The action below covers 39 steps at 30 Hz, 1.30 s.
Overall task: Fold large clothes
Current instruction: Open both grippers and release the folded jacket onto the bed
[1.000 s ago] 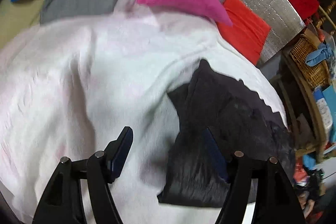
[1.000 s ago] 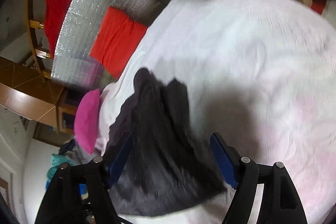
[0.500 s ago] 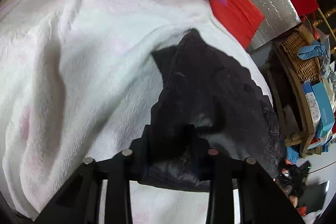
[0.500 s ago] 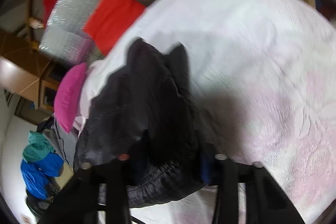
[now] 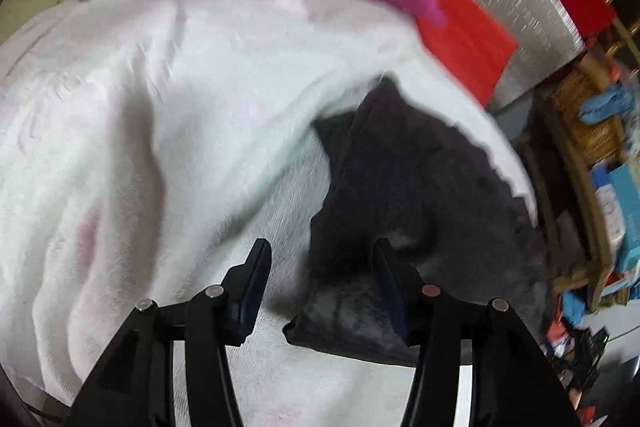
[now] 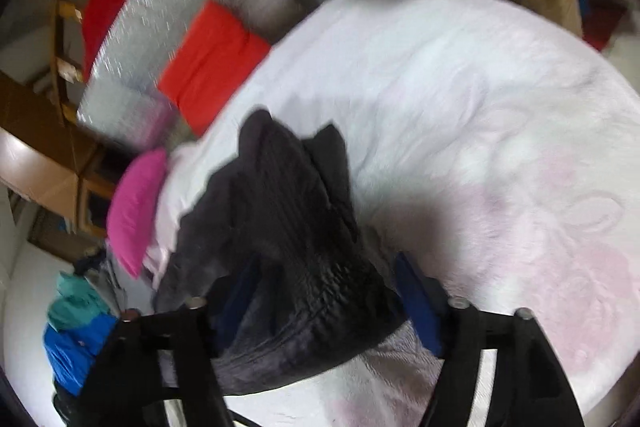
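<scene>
Dark garment [image 5: 420, 195] lay bunched, apparently unfolded, at lower centre on white blanket [image 5: 160, 107]; left gripper [image 5: 320, 283] and right gripper [image 6: 320, 291] gaped wide, gripping nothing.

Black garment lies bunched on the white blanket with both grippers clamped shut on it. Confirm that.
Not quite. The black garment does lie bunched on the white blanket, but the left gripper and right gripper are both open; each wrist view shows its fingers spread apart.
</scene>
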Each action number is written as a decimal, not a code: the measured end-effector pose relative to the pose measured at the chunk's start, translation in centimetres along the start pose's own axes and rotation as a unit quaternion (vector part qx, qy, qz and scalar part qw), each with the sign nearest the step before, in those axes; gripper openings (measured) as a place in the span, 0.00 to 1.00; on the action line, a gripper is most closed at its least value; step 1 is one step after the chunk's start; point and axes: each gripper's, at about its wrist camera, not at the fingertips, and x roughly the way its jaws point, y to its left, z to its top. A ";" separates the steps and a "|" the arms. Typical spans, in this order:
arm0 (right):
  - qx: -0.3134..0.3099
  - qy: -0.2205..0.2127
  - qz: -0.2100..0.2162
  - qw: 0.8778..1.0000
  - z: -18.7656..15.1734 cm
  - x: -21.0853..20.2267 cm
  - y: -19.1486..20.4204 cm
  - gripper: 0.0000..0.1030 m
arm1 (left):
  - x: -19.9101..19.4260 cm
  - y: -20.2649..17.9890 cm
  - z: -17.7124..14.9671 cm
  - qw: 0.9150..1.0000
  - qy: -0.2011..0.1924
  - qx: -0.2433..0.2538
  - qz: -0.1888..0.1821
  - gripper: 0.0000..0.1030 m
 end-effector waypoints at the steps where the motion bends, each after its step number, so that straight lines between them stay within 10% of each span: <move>1: 0.005 -0.008 0.012 1.000 -0.3 -1.0 -0.3 0.74 | -1.1 0.0 -0.3 1.000 -0.019 -0.001 -0.012 0.53; 5: 0.020 -0.003 0.047 0.999 -2.1 -2.2 -0.6 0.76 | -3.3 -1.3 -3.0 0.998 -0.035 0.028 -0.052 0.69; 9: 0.039 0.058 0.084 0.994 -4.7 0.4 -0.1 0.76 | -1.3 -3.3 -5.4 0.996 0.029 0.059 -0.061 0.72; 13: 0.092 0.085 0.071 0.990 -4.8 4.1 -0.9 0.76 | 1.5 -2.9 -5.1 0.996 0.066 -0.002 -0.060 0.72; 17: 0.149 0.050 0.100 0.983 -4.6 6.0 -1.3 0.71 | 3.1 -1.6 -4.4 0.994 0.062 -0.069 -0.059 0.71; 18: 0.149 0.030 0.094 0.984 -4.6 5.8 -1.1 0.56 | 3.4 -1.5 -4.1 0.994 0.056 -0.078 -0.062 0.71; 24: 0.042 -0.050 0.061 0.996 -4.7 4.0 3.0 0.36 | 3.7 -1.6 -2.8 0.995 0.023 -0.067 -0.065 0.56; 32: 0.042 -0.001 0.017 0.999 -5.2 5.1 1.9 0.38 | 3.5 -3.0 -3.4 0.999 0.034 -0.018 -0.009 0.58; 35: 0.002 -0.003 -0.010 1.000 -5.7 3.7 3.2 0.66 | 1.5 -4.8 -3.9 0.999 0.011 0.033 0.042 0.62; 39: -0.094 -0.041 -0.052 0.993 -7.4 0.5 5.5 0.70 | -2.5 -6.7 -5.0 0.985 -0.066 0.102 0.121 0.64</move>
